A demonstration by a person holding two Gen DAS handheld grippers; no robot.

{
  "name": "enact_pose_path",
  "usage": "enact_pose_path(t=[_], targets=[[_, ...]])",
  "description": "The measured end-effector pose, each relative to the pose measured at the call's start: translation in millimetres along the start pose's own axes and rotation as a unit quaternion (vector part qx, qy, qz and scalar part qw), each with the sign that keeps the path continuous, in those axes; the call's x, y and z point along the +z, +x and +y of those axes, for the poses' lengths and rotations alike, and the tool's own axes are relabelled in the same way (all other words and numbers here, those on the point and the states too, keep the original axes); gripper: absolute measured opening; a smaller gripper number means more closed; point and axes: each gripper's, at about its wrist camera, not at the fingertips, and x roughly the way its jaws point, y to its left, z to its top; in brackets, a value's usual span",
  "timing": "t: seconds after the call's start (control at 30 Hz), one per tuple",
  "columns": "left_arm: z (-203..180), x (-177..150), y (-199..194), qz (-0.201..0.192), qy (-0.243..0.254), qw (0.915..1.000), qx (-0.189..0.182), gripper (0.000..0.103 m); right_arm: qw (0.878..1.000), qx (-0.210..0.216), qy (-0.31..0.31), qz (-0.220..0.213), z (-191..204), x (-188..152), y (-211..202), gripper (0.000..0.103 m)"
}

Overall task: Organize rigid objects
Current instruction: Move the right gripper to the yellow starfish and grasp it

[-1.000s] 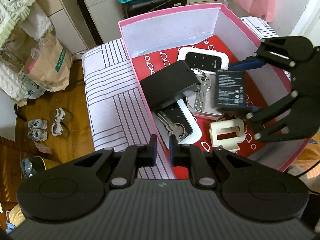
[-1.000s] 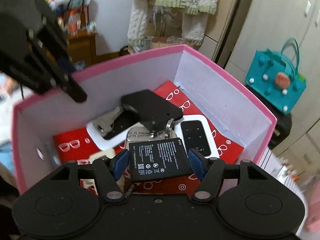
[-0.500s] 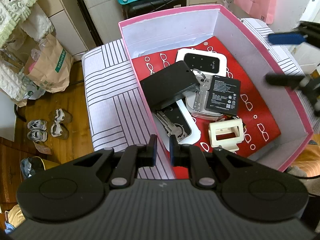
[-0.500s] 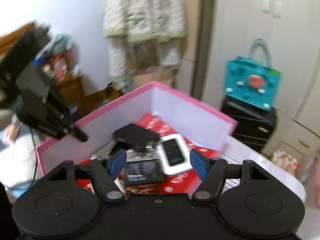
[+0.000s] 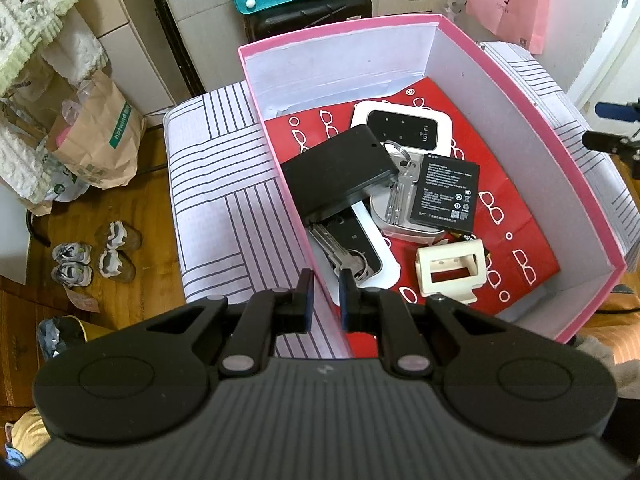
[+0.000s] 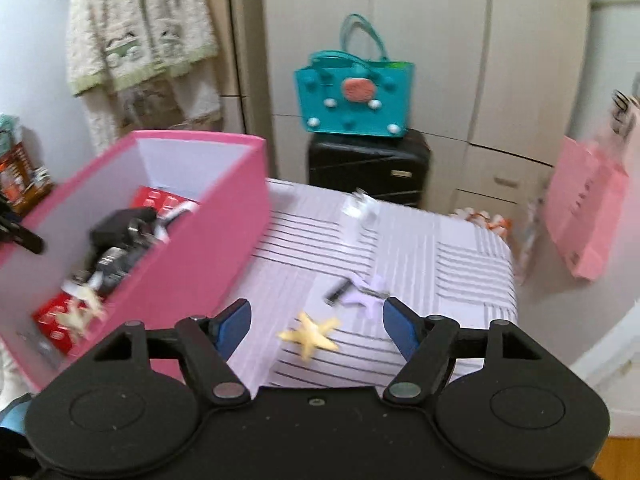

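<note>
Rigid objects are split between two places. Inside the pink box (image 5: pixel 400 26) lie a black case (image 5: pixel 336 170), battery (image 5: pixel 444 188), keys (image 5: pixel 398 196) and a cream holder (image 5: pixel 450 270). Outside it, on the striped surface (image 6: pixel 440 248), remain a yellow starfish piece (image 6: pixel 310 334) and a lilac piece (image 6: pixel 366 296). The left hand-held gripper (image 5: pixel 325 292) is closed with nothing between its pads, at the box's near wall, apparently steadying it. The right hand-held gripper (image 6: pixel 316 328) is empty, its jaws opening, facing the starfish piece, probably the next pickup.
</note>
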Motion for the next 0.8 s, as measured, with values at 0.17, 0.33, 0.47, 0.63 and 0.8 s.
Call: enact_pose_path(t=[0.17, 0.33, 0.47, 0.63, 0.8], targets=[[-2.9, 0.2, -0.4, 0.001, 0.006, 1.0000, 0.006, 0.012, 0.999, 0.007, 0.027, 0.021, -16.7, -24.0, 24.6, 0.077], [-1.9, 0.4, -0.2, 0.001, 0.003, 1.0000, 0.005, 0.012, 0.996, 0.043, 0.057, 0.047, -14.8, -34.7, 50.1, 0.077], [-2.3, 0.3, 0.0, 0.001, 0.003, 1.0000, 0.005, 0.012, 0.994, 0.063, 0.061, 0.058, -6.0, -32.9, 65.4, 0.077], [-1.3, 0.0, 0.5, 0.001, -0.002, 1.0000, 0.003, 0.012, 0.997, 0.047, 0.056, 0.023, 6.7, -33.2, 77.2, 0.080], [2.4, 0.8, 0.0, 0.002, -0.010, 0.9999, -0.003, 0.012, 1.000, -0.013, 0.017, 0.007, 10.0, -33.4, 79.3, 0.054]])
